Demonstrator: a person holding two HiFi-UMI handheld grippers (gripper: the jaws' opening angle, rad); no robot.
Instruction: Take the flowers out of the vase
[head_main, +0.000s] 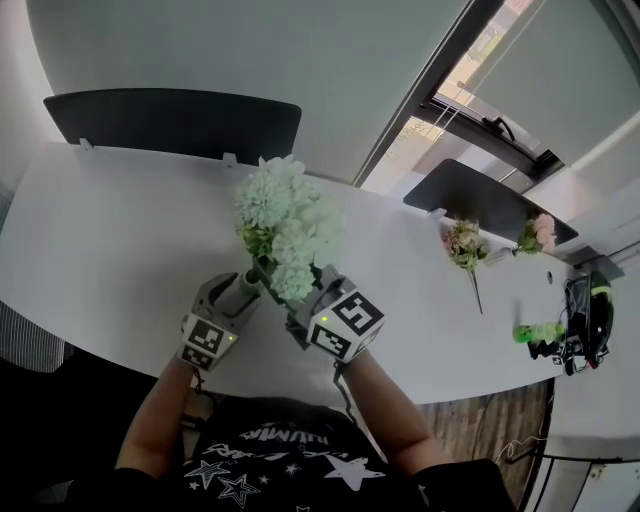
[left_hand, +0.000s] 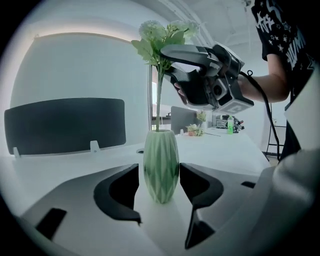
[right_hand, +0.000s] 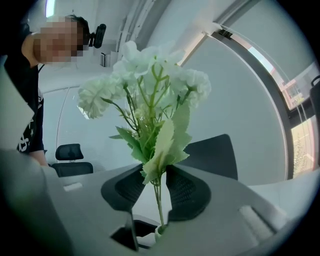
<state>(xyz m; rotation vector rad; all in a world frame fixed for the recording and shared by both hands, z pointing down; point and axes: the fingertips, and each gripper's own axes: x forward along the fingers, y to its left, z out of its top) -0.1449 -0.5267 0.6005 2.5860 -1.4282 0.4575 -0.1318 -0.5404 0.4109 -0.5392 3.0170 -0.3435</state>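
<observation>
the flowers (right_hand: 150, 95), white heads on thin green stems, are found above the vase (left_hand: 161, 165), and the lower end of the stem is seen inside its mouth, not yet out. the vase, green and ribbed, stands upright on the white table (head_main: 100, 230), near its near edge. the stems and leaves are taken between the pads of the right gripper (right_hand: 155, 187), just under the heads. its jaws are about half closed and appear pressed on the leaves, with the thin stem in the middle. the vase is held by the left gripper (left_hand: 159, 192), whose jaws stand wide but lie against both sides of the body.

the step in hand is judged to be the pulling out. it is best done straight up along the stem, so that the mouth is not levered sideways, and the vase should be pressed down meanwhile. since mostly leaves are caught, slipping is possible, so a firmer hold on the stem is advised. other flowers (head_main: 465, 245) are laid far to the right on the table.
</observation>
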